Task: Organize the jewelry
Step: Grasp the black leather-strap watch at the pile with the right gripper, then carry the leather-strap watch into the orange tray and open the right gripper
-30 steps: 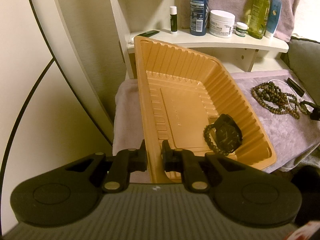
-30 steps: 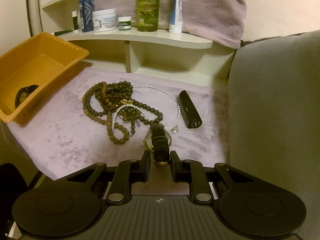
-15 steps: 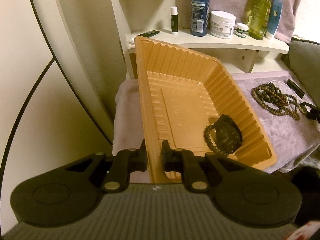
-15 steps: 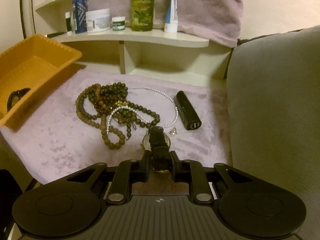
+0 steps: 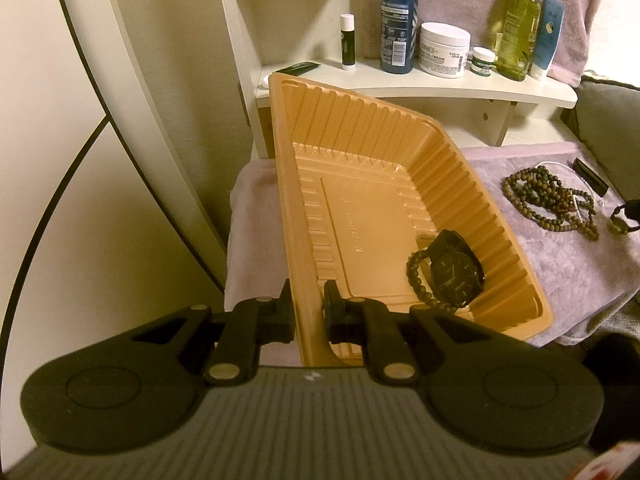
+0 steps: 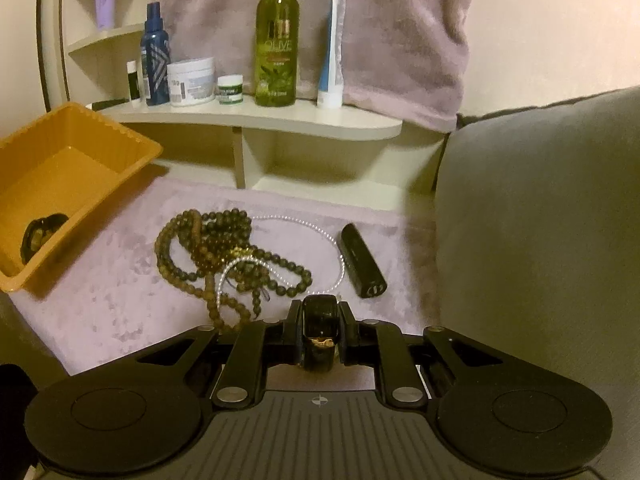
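Black watch (image 6: 319, 330) (glossy strap), gold trim.

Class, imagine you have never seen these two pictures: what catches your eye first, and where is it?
The orange tray, tipped up on the mauve cloth, its rim pinched by the left gripper, with a black watch in its low corner. Next, the tangle of bead necklaces mid-cloth, and the dark watch strap clamped in the right gripper.

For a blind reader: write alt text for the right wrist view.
The right tongs grip a dark watch strap above a lilac cloth strewn with bead necklaces. An orange tray sits left, toiletries on a shelf behind.
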A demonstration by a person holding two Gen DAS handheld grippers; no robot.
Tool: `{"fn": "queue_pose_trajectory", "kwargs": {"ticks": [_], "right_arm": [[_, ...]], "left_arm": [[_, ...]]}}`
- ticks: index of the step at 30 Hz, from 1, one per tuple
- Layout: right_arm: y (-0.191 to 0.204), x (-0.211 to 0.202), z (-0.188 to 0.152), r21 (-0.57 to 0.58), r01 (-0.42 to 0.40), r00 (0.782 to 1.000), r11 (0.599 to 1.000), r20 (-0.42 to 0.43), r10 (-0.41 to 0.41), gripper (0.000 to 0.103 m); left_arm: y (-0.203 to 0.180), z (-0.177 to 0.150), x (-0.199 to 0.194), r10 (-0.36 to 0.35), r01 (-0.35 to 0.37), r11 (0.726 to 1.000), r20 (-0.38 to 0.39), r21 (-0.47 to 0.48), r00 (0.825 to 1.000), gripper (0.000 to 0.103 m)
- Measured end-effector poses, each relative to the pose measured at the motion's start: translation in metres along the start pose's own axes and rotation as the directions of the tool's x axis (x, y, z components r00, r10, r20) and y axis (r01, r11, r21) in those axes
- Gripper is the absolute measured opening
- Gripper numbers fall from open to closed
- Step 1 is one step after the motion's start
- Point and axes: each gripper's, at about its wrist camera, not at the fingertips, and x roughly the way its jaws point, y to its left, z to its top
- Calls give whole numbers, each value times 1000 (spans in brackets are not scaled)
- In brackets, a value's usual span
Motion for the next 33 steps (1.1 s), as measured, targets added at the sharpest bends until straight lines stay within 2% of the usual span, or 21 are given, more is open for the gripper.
{"fn": "queue_pose_trajectory", "kwargs": {"ticks": [7, 14, 23, 33], "right_arm": [[10, -11, 14, -7, -22, 999, 1000, 42, 22, 16], [48, -18, 42, -35, -125, 987, 991, 98, 128, 16], [125, 3, 80, -68, -312, 940, 948, 124, 319, 16], [221, 39, 96, -91, -483, 871, 871, 57, 489, 16]], "left_arm": [[0, 0, 0, -1, 1, 1000, 0, 1, 1000, 12], [2, 1, 0, -12, 12, 1000, 1, 16, 1000, 12], [4, -1, 0, -33, 33, 999, 3, 41, 999, 12], [7, -1, 0, -54, 53, 997, 8, 56, 999, 13]]}}
